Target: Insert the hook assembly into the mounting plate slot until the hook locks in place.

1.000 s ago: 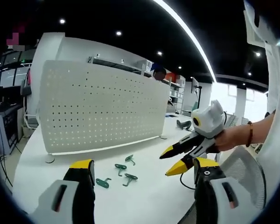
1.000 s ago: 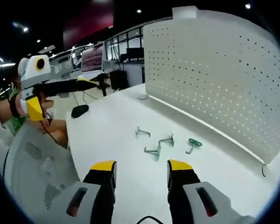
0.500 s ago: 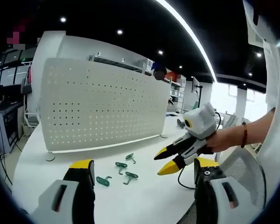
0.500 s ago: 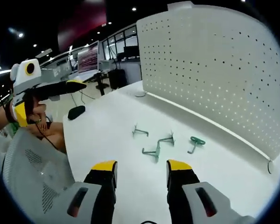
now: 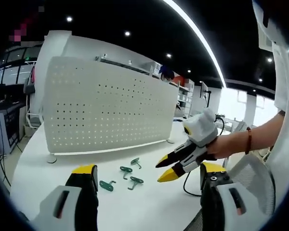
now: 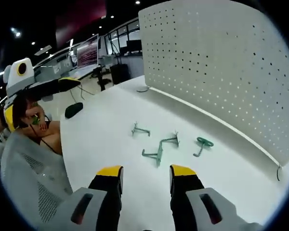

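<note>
green hooks [image 6: 159, 153] ahead of open hand-held gripper [image 6: 145, 177]

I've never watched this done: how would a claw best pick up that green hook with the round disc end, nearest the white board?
Probably by the thin straight stem of the green metal hook with the round disc end, closing across it from above. The hook lies flat on the white table, apart from the other hooks, so the right claw has room.

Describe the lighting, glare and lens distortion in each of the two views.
Left gripper view: dark ceiling with spot lights and one bright strip, blown-out window glare at right, and the pegboard bows from the fisheye. Right gripper view: even light on the white table, faint shadows under the green hooks, and the pegboard's base edge curves; the background screens are soft.
</note>
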### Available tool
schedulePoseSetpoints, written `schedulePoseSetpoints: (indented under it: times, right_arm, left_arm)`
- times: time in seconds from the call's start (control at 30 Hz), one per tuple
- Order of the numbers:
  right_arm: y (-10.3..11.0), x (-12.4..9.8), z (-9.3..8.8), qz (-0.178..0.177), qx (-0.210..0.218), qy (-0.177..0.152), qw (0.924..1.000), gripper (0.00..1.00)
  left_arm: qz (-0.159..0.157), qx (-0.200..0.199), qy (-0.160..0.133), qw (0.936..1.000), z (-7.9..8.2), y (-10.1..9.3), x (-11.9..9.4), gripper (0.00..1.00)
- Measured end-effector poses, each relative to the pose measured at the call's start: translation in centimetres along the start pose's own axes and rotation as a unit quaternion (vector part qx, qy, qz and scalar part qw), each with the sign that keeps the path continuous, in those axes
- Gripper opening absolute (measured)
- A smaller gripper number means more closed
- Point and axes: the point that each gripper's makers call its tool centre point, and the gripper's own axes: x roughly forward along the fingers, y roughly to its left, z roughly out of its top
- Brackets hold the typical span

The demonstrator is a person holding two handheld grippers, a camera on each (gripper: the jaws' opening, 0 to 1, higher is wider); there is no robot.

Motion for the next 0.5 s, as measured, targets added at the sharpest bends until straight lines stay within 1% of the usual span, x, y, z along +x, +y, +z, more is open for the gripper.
schedulePoseSetpoints:
  times: [0.1, 0.2, 0.5]
  right_arm:
    - [-0.2, 0.3, -0.1, 0.000, 0.006, 0.007, 1.0000, 0.37]
    - [-0.4, 0.7, -0.4, -0.001, 0.008, 0.017, 0.9998, 0.36]
    - [-0.1, 1.7, -1.0, 0.003, 0.013, 0.031, 0.9994, 0.33]
  left_arm:
    - [-0.002, -0.002, 0.000, 1.0000, -0.1, 0.0, 0.1, 0.90]
    - [0.003, -0.010, -0.001, 0.9999, -0.2, 0.5, 0.1, 0.90]
    - [0.002, -0.007, -0.003, 1.0000, 0.1, 1.0, 0.1, 0.89]
